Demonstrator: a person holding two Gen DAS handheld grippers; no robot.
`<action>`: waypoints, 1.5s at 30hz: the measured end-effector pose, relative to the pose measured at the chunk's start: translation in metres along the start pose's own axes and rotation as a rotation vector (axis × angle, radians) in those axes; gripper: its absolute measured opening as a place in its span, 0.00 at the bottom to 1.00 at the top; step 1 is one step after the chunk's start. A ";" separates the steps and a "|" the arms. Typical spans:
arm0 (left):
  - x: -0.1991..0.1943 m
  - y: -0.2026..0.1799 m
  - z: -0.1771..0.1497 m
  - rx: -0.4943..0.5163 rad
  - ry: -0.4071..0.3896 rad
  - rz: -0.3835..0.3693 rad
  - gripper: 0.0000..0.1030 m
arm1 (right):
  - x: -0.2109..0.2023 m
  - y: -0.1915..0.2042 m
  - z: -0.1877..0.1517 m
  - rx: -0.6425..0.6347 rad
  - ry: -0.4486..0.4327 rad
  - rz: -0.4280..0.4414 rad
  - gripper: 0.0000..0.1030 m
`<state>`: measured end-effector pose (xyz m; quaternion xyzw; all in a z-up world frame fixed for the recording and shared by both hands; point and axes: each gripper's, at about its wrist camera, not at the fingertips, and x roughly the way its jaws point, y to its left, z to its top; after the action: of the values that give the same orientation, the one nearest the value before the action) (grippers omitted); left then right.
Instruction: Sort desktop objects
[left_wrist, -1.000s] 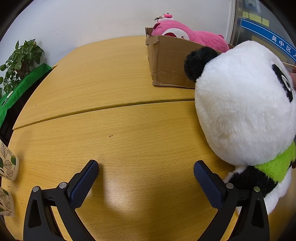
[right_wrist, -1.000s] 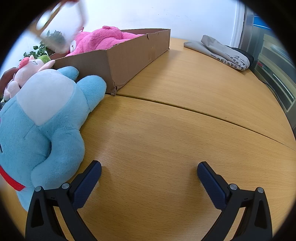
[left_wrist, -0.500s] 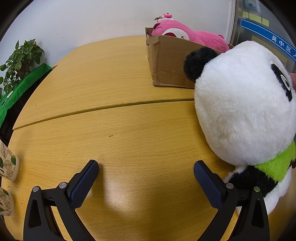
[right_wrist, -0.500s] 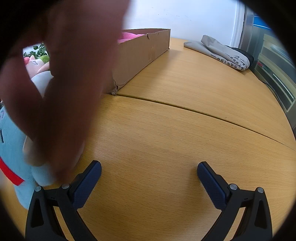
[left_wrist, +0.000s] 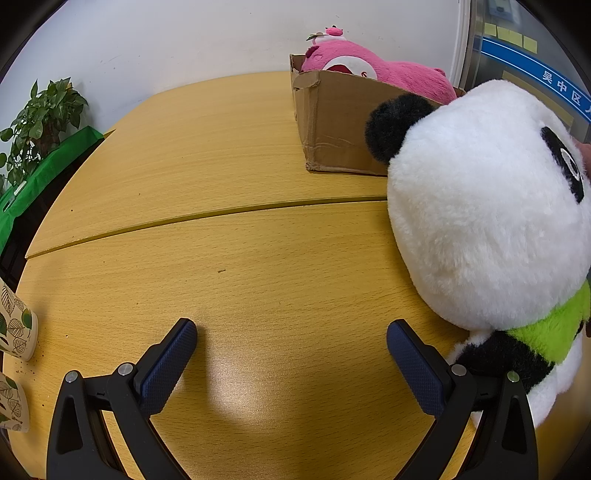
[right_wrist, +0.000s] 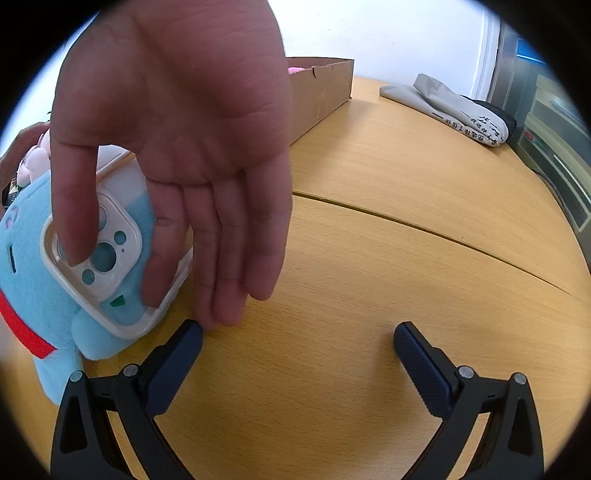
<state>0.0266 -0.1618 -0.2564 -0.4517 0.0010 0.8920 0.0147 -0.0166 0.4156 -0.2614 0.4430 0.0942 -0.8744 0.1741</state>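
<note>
- Since a second ago, a bare hand (right_wrist: 173, 147) has brought a clear phone case (right_wrist: 110, 254) down over the blue plush (right_wrist: 33, 280).
- We find the left gripper (left_wrist: 291, 339) and the right gripper (right_wrist: 297, 341) both spread wide, grasping nothing; sorting is not yet begun.
- Next, we judge, the right gripper must wait for the hand to clear, then close on the case.

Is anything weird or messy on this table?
Yes. A bare hand is holding a clear phone case right in front of the right claw, against the blue plush toy. The cardboard box looks creased.

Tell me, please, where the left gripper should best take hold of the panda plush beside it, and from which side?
Probably the neck, at the green collar, where the panda plush narrows below its wide head. The left gripper, open over bare table, would come from the panda's left.
</note>
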 end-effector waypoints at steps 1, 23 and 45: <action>0.000 0.000 0.000 0.000 0.000 0.000 1.00 | 0.000 0.001 0.000 -0.001 -0.001 0.000 1.00; 0.000 0.000 -0.001 0.000 0.000 0.000 1.00 | -0.001 0.001 0.000 0.001 0.001 0.000 1.00; 0.001 0.001 0.000 0.001 0.000 -0.001 1.00 | -0.001 0.003 0.001 0.045 0.001 -0.032 1.00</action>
<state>0.0256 -0.1631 -0.2572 -0.4517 0.0012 0.8921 0.0151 -0.0156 0.4130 -0.2601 0.4456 0.0820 -0.8788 0.1499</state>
